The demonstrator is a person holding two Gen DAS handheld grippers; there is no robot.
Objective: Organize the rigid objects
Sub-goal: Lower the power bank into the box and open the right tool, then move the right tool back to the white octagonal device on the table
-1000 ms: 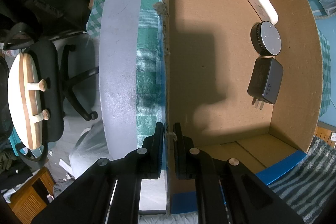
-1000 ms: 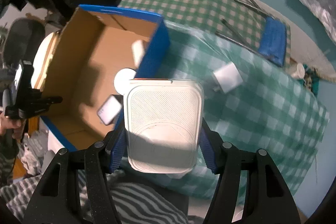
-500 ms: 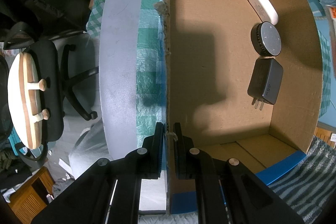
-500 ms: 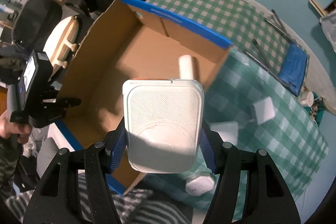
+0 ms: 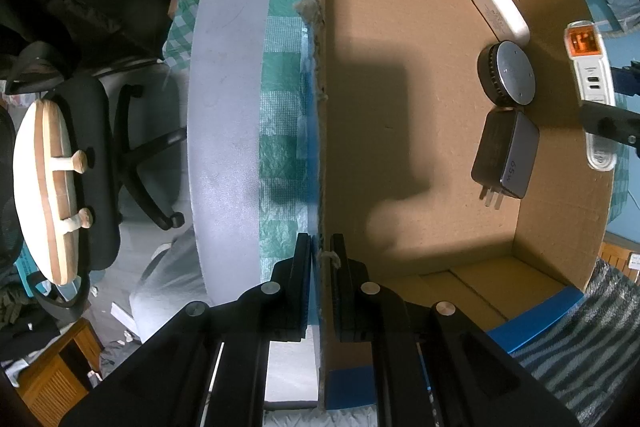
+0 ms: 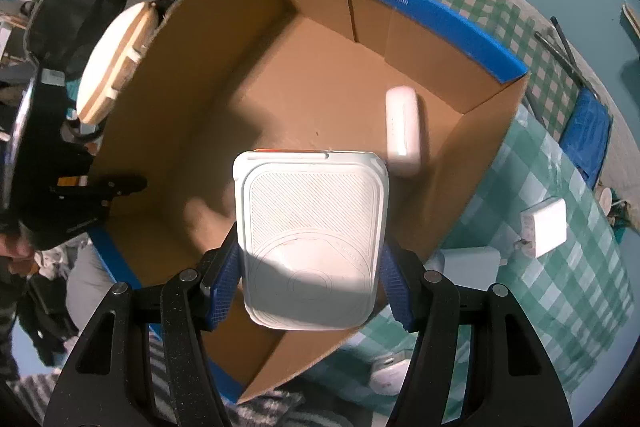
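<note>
- The white power bank (image 6: 312,247) hung over the cardboard box (image 6: 224,75), broad face to the camera, long axis along the fingers, orange end pointing down.
- The right gripper (image 6: 312,287) was clamped on its sides.
- A second earlier it hung over the checked cloth (image 6: 560,267) beside the box.
- The left gripper (image 5: 320,259) pinched the box wall, unmoved.

Your left gripper (image 5: 321,251) is matte black, two slim flat fingers (image 5: 303,267) on forked arms studded with round silver screws. Your right gripper (image 6: 310,283) has the same black speckled frame and silver screws, but its fingers carry ribbed blue pads (image 6: 226,287). Far left, your other handset shows an orange label.
</note>
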